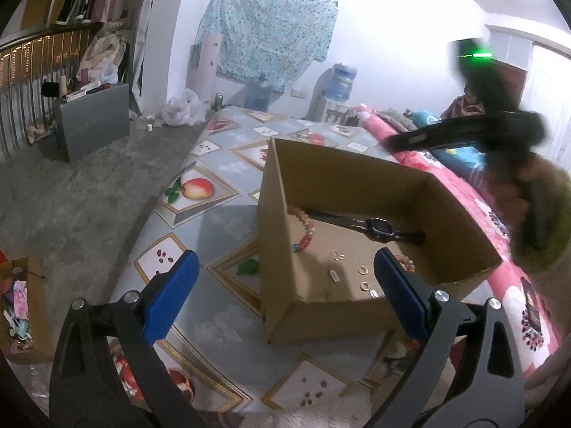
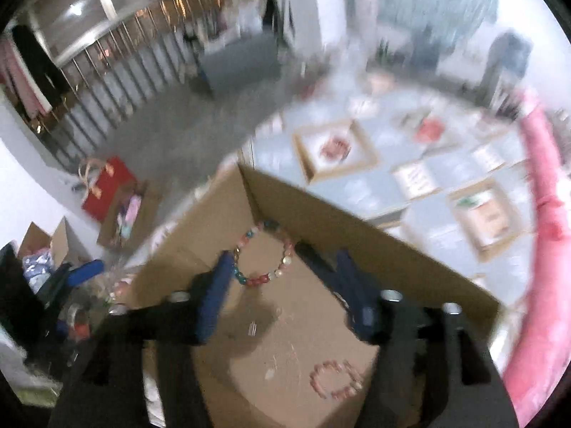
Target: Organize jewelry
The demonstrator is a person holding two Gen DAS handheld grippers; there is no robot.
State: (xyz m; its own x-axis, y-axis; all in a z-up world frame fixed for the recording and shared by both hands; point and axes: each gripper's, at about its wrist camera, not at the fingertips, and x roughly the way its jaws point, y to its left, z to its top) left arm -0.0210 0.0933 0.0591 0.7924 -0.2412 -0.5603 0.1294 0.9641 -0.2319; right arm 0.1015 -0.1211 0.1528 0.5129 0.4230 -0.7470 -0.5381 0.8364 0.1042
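While both jaws stand apart and empty, the right hand-held gripper (image 2: 282, 281) hangs above the cardboard box (image 1: 357, 178), the left hand-held gripper (image 1: 285, 285) straddling its near-left corner.

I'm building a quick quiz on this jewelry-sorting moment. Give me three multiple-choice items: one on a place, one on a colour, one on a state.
1. Where does the black watch lie?
A. on the floor
B. inside the cardboard box
C. on the pink blanket

2. What colour are the pads of the left tool?
A. blue
B. red
C. yellow

3. How does the right tool stand?
A. shut on the watch
B. shut on a ring
C. open, holding nothing

Key: 1 B, the watch lies along the box's far wall; 2 A, both pads show blue in the left wrist view; 3 C, its fingers stand apart above the multicoloured bead bracelet with nothing gripped.
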